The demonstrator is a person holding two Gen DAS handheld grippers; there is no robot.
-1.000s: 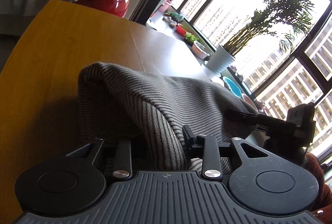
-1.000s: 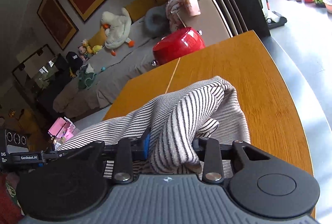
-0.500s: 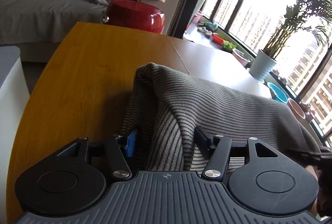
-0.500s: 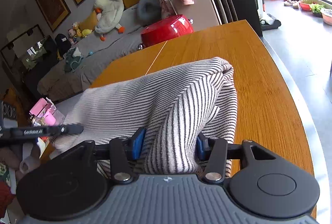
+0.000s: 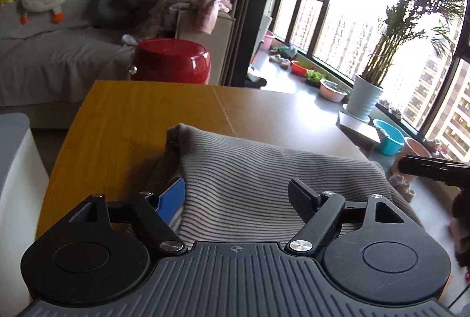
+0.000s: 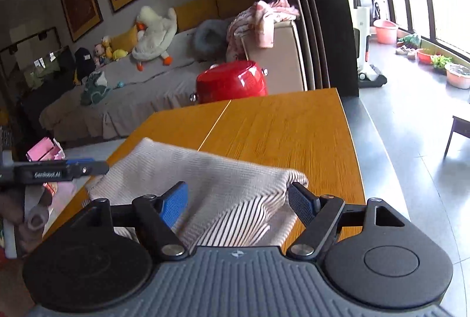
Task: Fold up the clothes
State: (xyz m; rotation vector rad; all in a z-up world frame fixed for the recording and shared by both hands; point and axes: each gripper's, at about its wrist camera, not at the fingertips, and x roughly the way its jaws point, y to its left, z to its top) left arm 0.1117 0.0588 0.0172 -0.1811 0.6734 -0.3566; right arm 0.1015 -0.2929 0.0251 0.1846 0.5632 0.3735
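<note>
1. Striped knit, grey-and-white: the garment [image 5: 264,170] lies on the wooden table [image 5: 123,123], near its front edge, doubled over itself so that a rounded fold edge faces away toward the red pot [image 5: 171,61].

2. The left gripper [image 5: 238,196] stands with its jaws spread wide, the cloth lying slack between them and not pinched. The right gripper [image 6: 238,199] is spread the same way at the garment's other end [image 6: 205,179], one corner of the knit bunched up against its dark pad.

3. By my reading, the step in hand is letting go of a fold laid down. To do that well, draw both tools straight back and slightly up, so neither pad drags the top layer and pulls the fold open.

4. Watch the right-hand corner: the stripes there look puckered, and I judge that a snagged pad could tug that corner askew. Clear it gently.

5. The knit looks soft and thick, so it will likely spring up a little along the fold; a light press with a flat pad on top would settle it.

6. Whether another fold is wanted cannot be settled here: much of the bundle is hidden by the tools, and its full outline is not visible in either view.
</note>
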